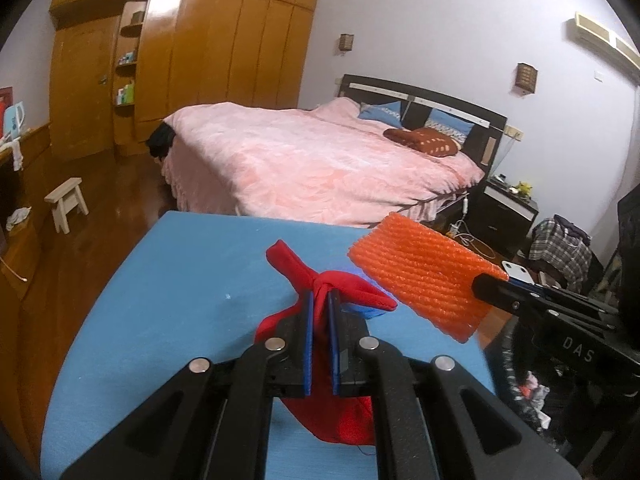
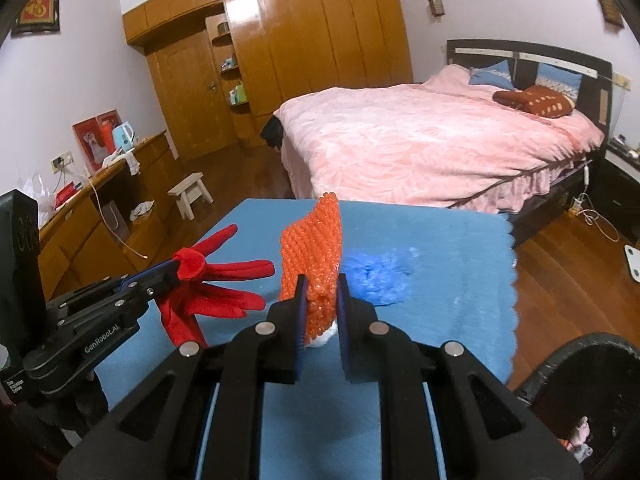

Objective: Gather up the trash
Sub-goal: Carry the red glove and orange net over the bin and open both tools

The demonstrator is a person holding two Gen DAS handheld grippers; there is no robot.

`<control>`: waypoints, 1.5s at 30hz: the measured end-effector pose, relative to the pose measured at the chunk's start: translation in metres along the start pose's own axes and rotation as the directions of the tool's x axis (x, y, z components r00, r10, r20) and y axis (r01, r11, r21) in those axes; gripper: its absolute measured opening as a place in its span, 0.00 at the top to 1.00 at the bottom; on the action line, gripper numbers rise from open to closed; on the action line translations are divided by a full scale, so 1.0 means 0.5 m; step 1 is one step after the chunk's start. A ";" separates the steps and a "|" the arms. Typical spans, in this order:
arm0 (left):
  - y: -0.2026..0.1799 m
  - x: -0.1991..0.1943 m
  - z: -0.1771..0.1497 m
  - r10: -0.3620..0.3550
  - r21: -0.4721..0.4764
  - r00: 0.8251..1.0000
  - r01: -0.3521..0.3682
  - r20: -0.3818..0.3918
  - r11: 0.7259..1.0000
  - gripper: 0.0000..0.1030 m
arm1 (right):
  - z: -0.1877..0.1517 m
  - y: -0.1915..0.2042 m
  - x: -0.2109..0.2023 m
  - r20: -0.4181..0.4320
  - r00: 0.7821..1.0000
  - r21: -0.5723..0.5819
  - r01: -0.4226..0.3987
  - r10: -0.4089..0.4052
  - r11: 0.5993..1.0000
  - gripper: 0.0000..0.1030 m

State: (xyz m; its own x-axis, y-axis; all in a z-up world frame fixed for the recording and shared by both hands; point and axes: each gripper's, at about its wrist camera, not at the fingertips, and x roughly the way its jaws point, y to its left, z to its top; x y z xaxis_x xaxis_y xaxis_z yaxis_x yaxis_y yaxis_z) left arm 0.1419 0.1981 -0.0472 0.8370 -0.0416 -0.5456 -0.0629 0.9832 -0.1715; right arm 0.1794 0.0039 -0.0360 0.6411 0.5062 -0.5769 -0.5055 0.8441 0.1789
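Crumpled blue bag [image 2: 376, 278] on blue cloth [image 2: 460, 248], black bin [image 2: 580, 364] beside.

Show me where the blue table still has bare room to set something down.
The blue table is bare along its right side, between the crumpled blue bag and the scalloped edge, and on the near-left stretch in the left wrist view. The middle is crowded: the left claw grips a red glove, the right claw an orange foam net.
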 end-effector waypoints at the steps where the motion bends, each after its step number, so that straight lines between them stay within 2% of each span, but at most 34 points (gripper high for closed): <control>1: -0.011 -0.002 0.002 -0.007 0.007 1.000 0.007 0.002 1.000 0.93 | -0.001 -0.007 -0.011 0.006 1.000 0.004 0.006 -0.006 1.000 0.87; 16: -0.172 -0.011 -0.006 -0.116 0.074 0.993 0.116 -0.004 0.990 0.93 | -0.031 -0.110 -0.142 0.055 0.992 0.055 0.110 -0.113 0.992 0.87; 25: -0.284 -0.001 -0.012 -0.195 0.125 0.981 0.196 -0.016 0.973 0.93 | -0.064 -0.195 -0.233 0.080 0.976 0.103 0.196 -0.205 0.975 0.87; 34: -0.406 -0.003 -0.023 -0.287 0.191 0.957 0.288 -0.037 0.938 0.93 | -0.113 -0.292 -0.319 0.087 0.950 0.162 0.284 -0.300 0.945 0.87; 45: -0.558 0.021 -0.050 -0.384 0.252 0.919 0.395 -0.095 0.884 0.93 | -0.187 -0.394 -0.395 0.067 0.915 0.239 0.372 -0.398 0.897 0.87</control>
State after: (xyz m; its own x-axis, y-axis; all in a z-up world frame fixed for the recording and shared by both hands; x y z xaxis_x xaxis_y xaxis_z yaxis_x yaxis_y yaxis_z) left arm 0.1545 -0.0812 -0.0256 0.7413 -0.4323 -0.5134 0.4118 0.8970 -0.1607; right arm 0.0984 -0.2791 -0.0317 0.8266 0.1396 -0.5453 -0.0768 0.9877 0.1364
